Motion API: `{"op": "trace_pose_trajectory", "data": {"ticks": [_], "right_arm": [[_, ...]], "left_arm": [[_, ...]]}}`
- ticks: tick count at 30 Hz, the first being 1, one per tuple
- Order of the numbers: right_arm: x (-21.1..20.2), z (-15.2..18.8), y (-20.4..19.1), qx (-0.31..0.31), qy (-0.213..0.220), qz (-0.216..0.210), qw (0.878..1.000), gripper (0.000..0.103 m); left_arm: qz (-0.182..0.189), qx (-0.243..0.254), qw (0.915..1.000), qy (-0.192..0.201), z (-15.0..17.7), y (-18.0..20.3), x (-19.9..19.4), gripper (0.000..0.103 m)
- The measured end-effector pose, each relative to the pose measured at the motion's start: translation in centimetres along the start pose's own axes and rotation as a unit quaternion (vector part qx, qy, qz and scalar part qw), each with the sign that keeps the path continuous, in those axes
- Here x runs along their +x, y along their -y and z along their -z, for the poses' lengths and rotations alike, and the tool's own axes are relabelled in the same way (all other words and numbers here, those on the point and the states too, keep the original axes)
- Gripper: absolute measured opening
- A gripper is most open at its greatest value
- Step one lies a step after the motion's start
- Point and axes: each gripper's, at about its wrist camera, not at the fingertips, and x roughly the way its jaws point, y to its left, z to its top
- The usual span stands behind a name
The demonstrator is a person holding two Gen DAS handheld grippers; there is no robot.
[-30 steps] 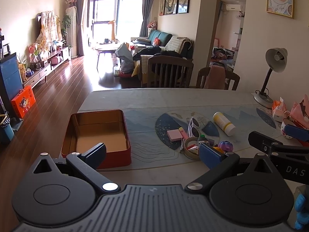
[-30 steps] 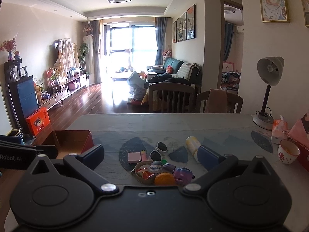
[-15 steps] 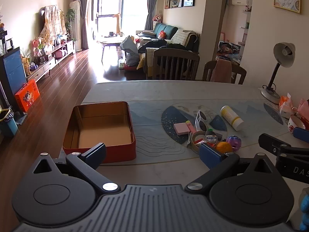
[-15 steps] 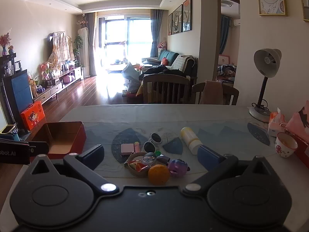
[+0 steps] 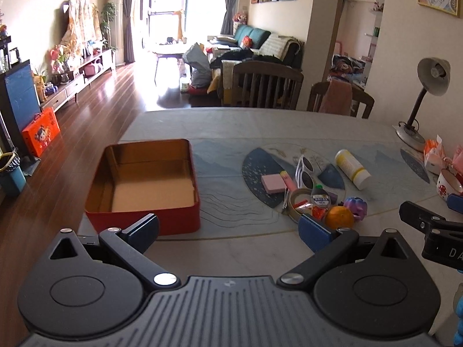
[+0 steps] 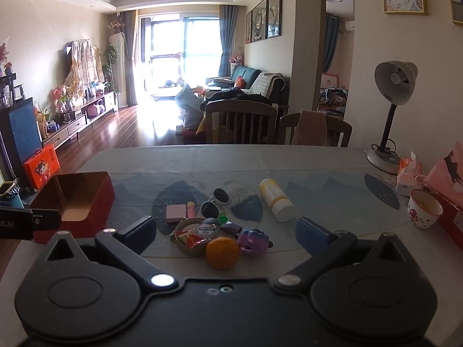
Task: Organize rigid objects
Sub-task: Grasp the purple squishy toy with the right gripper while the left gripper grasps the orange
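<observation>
Both hand-held grippers have lifted over the last second, looking down more steeply: left hand-held gripper (image 5: 228, 228) and right hand-held gripper (image 6: 225, 231) are spread, empty. Red tin (image 5: 144, 219) sits empty; small objects, seemingly untouched, cluster by the orange (image 6: 222, 253) on the worktop (image 5: 260, 121).

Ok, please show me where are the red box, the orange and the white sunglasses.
red box (image 5: 185, 215): left wrist view, on its near outer wall.
orange (image 6: 222, 252): right wrist view, middle of the fruit.
white sunglasses (image 6: 210, 208): right wrist view, on the nearer dark lens.
</observation>
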Motion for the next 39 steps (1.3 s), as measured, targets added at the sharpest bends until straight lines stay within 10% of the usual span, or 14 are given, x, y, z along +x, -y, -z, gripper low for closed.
{"op": "trace_pose_trajectory", "data": {"ticks": [25, 39], "right_arm": [[12.3, 1.7, 9.5, -0.087, -0.101, -0.095, 0.986, 0.084], [17.1, 1.5, 10.5, -0.234, -0.134, -0.250, 0.930, 0.074]], "left_arm": [[0.034, 0.015, 0.9968, -0.070, -2.1, 9.6, 11.6, 0.103], [0.096, 0.034, 0.9822, -0.158, 0.1, 15.1, 18.0, 0.096]]}}
